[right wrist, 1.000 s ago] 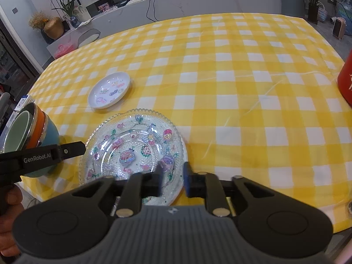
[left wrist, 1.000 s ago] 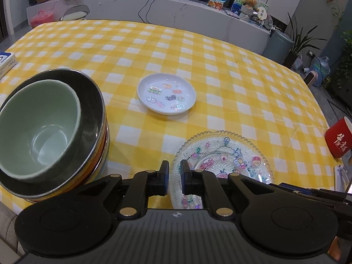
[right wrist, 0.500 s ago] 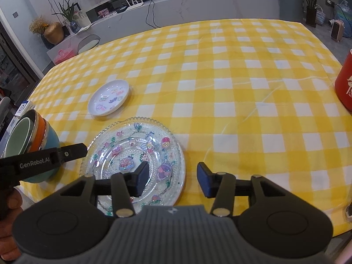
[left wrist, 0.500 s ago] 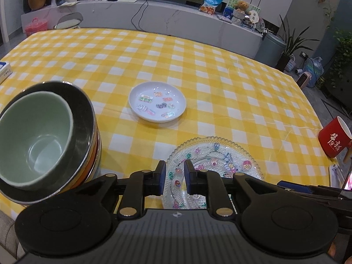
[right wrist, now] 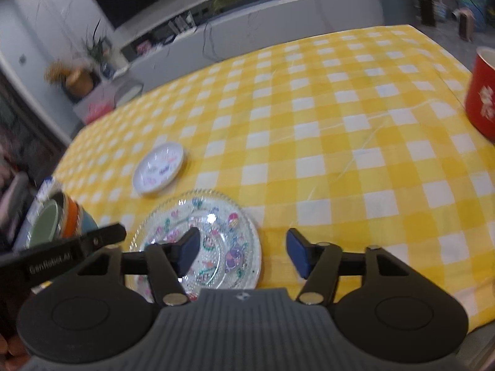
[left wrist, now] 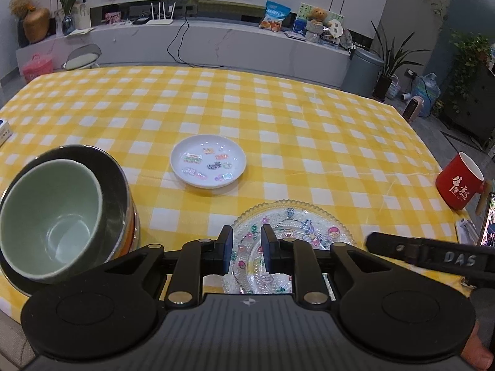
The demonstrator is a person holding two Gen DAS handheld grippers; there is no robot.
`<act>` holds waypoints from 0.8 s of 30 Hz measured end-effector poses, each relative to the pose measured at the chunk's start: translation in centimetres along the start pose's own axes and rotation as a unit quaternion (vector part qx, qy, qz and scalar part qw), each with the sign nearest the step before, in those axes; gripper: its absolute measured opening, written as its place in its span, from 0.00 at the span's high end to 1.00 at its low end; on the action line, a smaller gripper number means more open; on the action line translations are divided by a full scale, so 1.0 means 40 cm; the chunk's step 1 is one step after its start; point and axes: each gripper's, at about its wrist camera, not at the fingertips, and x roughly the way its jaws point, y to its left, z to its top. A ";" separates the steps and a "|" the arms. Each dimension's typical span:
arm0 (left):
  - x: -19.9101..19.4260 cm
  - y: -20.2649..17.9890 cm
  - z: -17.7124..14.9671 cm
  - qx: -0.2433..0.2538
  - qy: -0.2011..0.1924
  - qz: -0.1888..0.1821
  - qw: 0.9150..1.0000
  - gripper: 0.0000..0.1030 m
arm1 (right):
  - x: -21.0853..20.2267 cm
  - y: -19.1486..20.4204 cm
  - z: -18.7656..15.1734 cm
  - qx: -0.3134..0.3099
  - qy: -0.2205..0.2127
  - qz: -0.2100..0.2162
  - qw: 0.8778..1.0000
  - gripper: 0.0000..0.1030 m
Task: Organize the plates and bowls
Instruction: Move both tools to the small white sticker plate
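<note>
A clear glass plate (left wrist: 290, 235) with cartoon stickers lies flat at the near table edge; it also shows in the right wrist view (right wrist: 213, 238). A small white plate (left wrist: 208, 165) with stickers lies farther out, also in the right wrist view (right wrist: 158, 171). A stack of bowls with a pale green bowl (left wrist: 51, 216) on top stands at the near left, also in the right wrist view (right wrist: 58, 222). My left gripper (left wrist: 246, 253) is open with a narrow gap, empty, above the glass plate's near left part. My right gripper (right wrist: 241, 253) is wide open and empty over its right rim.
A red mug (left wrist: 459, 184) stands at the table's right edge, also in the right wrist view (right wrist: 482, 92). A white box (left wrist: 4, 131) lies at the far left edge. The yellow checked tablecloth (left wrist: 278, 117) covers the table. A counter with clutter runs behind it.
My right gripper opened wide and let go of the glass plate, which now lies on the table. My left gripper opened slightly. Both grippers pulled back and tilted up.
</note>
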 end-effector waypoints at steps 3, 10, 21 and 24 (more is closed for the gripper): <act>-0.007 0.011 0.005 0.001 -0.007 0.003 1.000 0.74 | -0.015 -0.022 -0.008 0.020 -0.017 -0.007 1.000 0.39; -0.013 0.054 0.024 -0.015 -0.006 -0.011 1.000 0.73 | -0.025 -0.014 -0.009 0.029 -0.053 -0.011 0.998 0.39; 0.009 0.104 0.198 0.021 0.066 -0.040 0.997 0.73 | 0.055 0.088 0.046 0.021 -0.011 -0.010 1.000 0.44; 0.044 0.126 0.250 0.036 0.097 -0.041 0.994 0.73 | 0.096 0.120 0.072 0.019 0.005 -0.001 1.000 0.49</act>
